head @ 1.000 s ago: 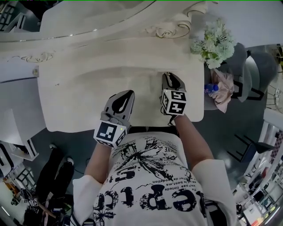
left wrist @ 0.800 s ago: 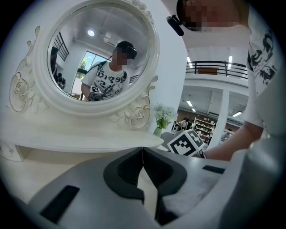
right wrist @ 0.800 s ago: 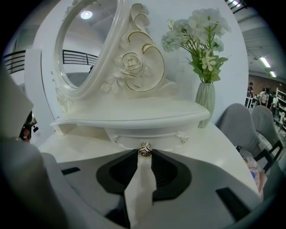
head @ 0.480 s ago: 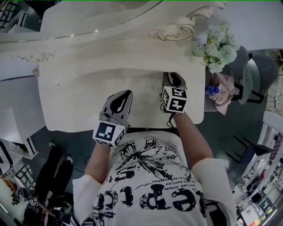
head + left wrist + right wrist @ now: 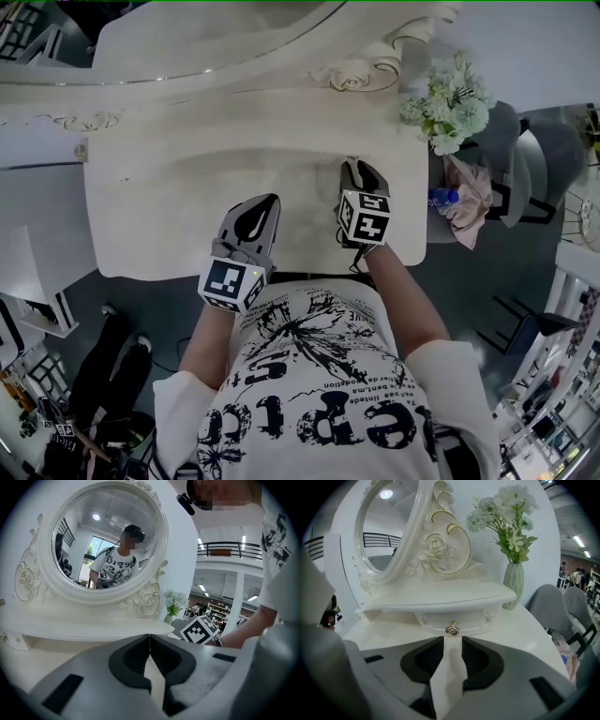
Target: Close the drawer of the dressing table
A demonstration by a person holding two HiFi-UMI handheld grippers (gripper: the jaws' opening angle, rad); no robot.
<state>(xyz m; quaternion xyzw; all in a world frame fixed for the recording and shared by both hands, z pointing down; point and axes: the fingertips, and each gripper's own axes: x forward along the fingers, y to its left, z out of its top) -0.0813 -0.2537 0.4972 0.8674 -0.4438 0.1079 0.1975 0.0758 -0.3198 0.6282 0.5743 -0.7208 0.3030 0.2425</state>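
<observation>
As the left gripper [image 5: 149,638] rests shut, the right gripper [image 5: 452,640], jaws just opening and empty, faces the drawer knob [image 5: 452,629] straight ahead.

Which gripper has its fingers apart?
The right gripper: its fingers have just been opening, nothing between them, facing the drawer knob. The left gripper has fingers together.

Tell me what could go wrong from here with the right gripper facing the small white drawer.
The right gripper, whose jaws have just been opening with nothing between them, points at the gold rose-shaped knob on the curved white drawer front; a push might wedge the knob between the jaws or skid off the curve. The pale green ribbed vase of white flowers stands near the drawer's right end; a sideways slip could tip it.
</observation>
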